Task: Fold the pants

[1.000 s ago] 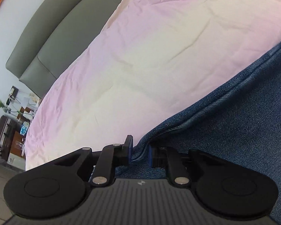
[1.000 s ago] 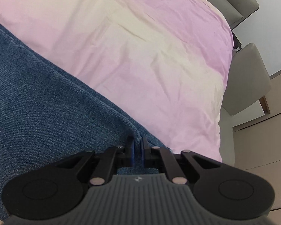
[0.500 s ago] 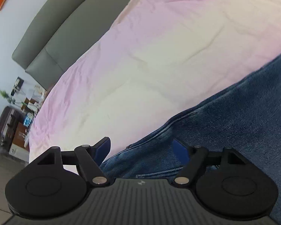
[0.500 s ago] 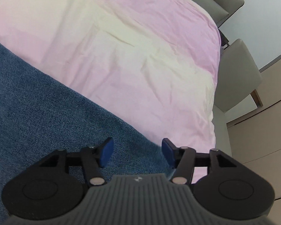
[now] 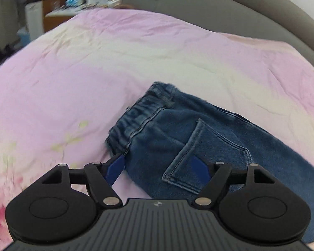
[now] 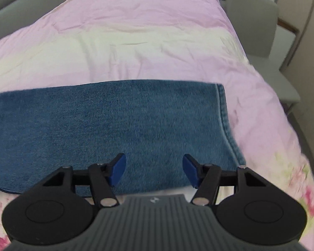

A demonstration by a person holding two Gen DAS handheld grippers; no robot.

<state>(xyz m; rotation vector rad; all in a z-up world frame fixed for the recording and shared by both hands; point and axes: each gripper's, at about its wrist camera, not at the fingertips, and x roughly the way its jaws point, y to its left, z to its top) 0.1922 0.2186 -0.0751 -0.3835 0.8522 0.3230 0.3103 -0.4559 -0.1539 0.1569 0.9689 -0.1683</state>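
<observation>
Blue denim pants [image 5: 178, 129] lie flat on a pink bed cover [image 5: 73, 73]. The left wrist view shows the elastic waistband [image 5: 140, 113] and a back pocket [image 5: 207, 152]. My left gripper [image 5: 158, 168] is open and empty, raised above the waist end. The right wrist view shows the leg end of the pants [image 6: 115, 125] with the stitched hem [image 6: 226, 121] at the right. My right gripper [image 6: 153, 170] is open and empty, raised above the near edge of the leg.
A grey headboard [image 5: 240, 6] runs behind the bed. A cluttered side table [image 5: 58, 6] stands at the far left. A grey chair [image 6: 259, 21] and wooden cabinet doors [image 6: 303, 21] stand beyond the bed's right side.
Both grippers opened and let go of the denim, then pulled back and up. The pants now lie flat on the cover, seen from farther away.
</observation>
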